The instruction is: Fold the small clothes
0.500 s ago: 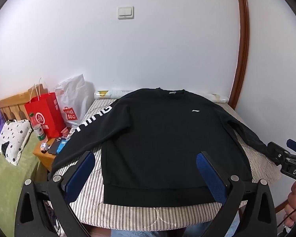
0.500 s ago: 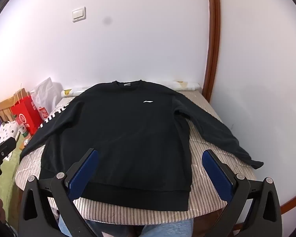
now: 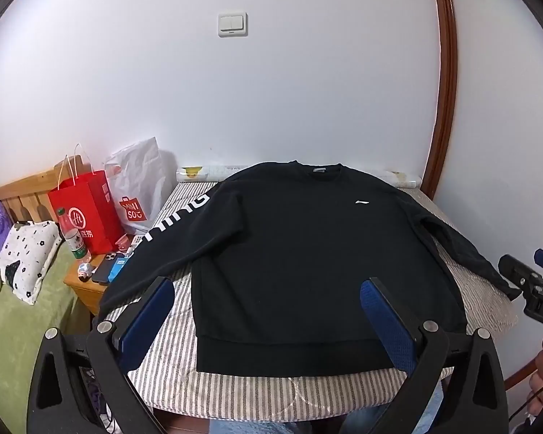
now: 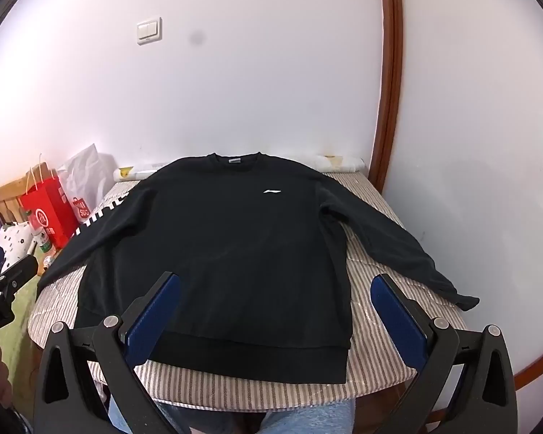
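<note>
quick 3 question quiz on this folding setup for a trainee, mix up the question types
1. True or false: the sweatshirt lies spread flat, front up, sleeves out to both sides.
2. Which sleeve carries white lettering? A) the one toward the red bag B) the one toward the door frame
3. Fill in: the jaws of the left gripper and right gripper are both ____ and hold nothing.

Key: 1 true; 2 A; 3 open
</note>
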`<state>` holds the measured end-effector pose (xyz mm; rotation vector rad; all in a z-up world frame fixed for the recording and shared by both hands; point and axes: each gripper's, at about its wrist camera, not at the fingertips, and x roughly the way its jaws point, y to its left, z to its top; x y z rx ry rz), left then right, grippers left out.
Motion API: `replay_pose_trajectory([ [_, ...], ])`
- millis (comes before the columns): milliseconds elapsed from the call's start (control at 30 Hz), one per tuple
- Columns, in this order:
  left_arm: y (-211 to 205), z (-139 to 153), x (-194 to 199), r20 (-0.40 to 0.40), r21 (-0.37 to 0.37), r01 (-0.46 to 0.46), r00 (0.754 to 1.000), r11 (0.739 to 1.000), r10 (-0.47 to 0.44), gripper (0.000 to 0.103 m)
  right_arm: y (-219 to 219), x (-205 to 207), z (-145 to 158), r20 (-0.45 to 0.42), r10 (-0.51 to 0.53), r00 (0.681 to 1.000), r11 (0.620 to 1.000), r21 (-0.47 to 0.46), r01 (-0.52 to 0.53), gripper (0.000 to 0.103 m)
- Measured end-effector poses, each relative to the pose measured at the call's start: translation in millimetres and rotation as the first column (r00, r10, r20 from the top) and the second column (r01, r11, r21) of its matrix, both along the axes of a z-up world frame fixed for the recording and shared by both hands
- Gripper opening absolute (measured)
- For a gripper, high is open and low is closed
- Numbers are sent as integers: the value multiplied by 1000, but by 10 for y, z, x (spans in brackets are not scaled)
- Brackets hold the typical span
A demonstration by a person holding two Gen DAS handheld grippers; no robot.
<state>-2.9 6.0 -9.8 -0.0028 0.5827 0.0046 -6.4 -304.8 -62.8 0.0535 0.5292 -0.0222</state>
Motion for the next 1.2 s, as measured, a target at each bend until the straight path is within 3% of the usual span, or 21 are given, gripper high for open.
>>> replay_pose_trajectory([
  [1200,101,98,-70,12,-7,0,1000,1000,0,103,29,-10,-24,-11,-6,1000,1000,19,6,103],
])
